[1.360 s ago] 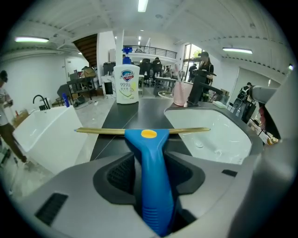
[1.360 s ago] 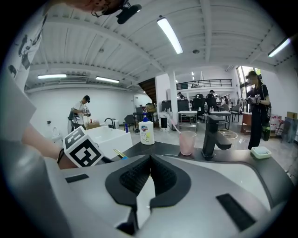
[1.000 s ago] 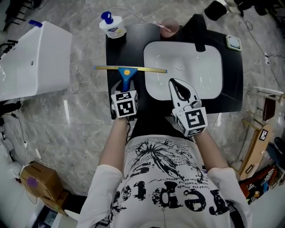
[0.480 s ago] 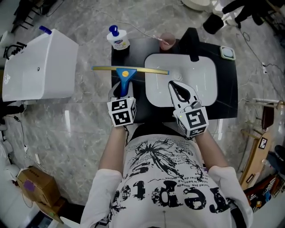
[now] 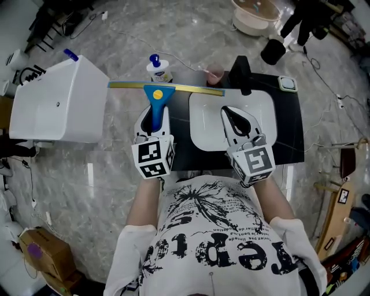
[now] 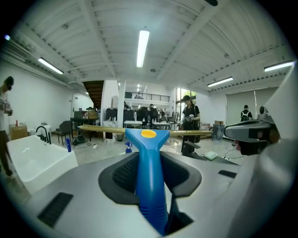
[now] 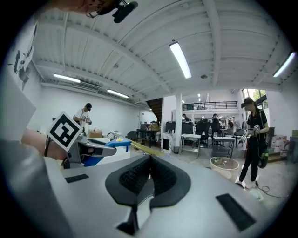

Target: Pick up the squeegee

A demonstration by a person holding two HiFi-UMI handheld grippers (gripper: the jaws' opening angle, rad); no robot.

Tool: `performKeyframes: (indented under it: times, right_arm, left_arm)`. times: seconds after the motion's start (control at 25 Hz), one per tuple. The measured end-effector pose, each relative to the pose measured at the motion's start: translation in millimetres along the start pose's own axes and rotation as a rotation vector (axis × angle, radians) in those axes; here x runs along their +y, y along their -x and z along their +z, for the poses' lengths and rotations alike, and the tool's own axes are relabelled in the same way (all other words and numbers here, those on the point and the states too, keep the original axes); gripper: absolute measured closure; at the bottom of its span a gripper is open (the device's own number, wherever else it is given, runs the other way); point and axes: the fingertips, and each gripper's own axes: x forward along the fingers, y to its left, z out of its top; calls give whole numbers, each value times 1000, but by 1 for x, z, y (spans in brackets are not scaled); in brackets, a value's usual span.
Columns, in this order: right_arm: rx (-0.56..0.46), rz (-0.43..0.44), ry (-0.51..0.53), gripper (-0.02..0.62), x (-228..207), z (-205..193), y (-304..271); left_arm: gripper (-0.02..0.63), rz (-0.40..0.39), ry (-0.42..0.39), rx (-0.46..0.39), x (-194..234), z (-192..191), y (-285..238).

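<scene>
The squeegee [image 5: 157, 93] has a blue handle and a long brass-coloured blade bar. My left gripper [image 5: 154, 115] is shut on the handle and holds it in the air above the left end of the black counter [image 5: 289, 136], blade bar crosswise and away from me. In the left gripper view the blue handle [image 6: 149, 144] runs up between the dark pads [image 6: 122, 174], with my left gripper [image 6: 150, 162] pointing nearly level. My right gripper [image 5: 233, 118] hovers over the white sink basin [image 5: 203, 124], shut and empty. In the right gripper view my right gripper [image 7: 149, 168] has its pads together, and the squeegee [image 7: 117, 143] shows at the left.
A pump bottle [image 5: 158, 68] and a pink cup [image 5: 215, 73] stand at the counter's far edge. A large white box [image 5: 63, 101] sits on the marble floor to the left. A beige tub [image 5: 254, 14] lies beyond. People stand in the background [image 6: 190, 114].
Both grippers have risen. The left one has carried the squeegee up and off the counter, and its blade bar now sits level with the far bottle and cup in the head view.
</scene>
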Motion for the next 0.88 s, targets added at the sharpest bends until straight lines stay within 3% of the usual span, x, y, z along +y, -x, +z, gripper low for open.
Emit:
performKeyframes:
  times: [0.36,0.88]
  right_arm:
    - [-125,-55,9,580,-16,45,24]
    - [-144,-46,24,583,-7,51,21]
  left_arm:
    - [466,-51,-57,-185,-17,78,29]
    - [466,-87,-42,-207,-10,91,34]
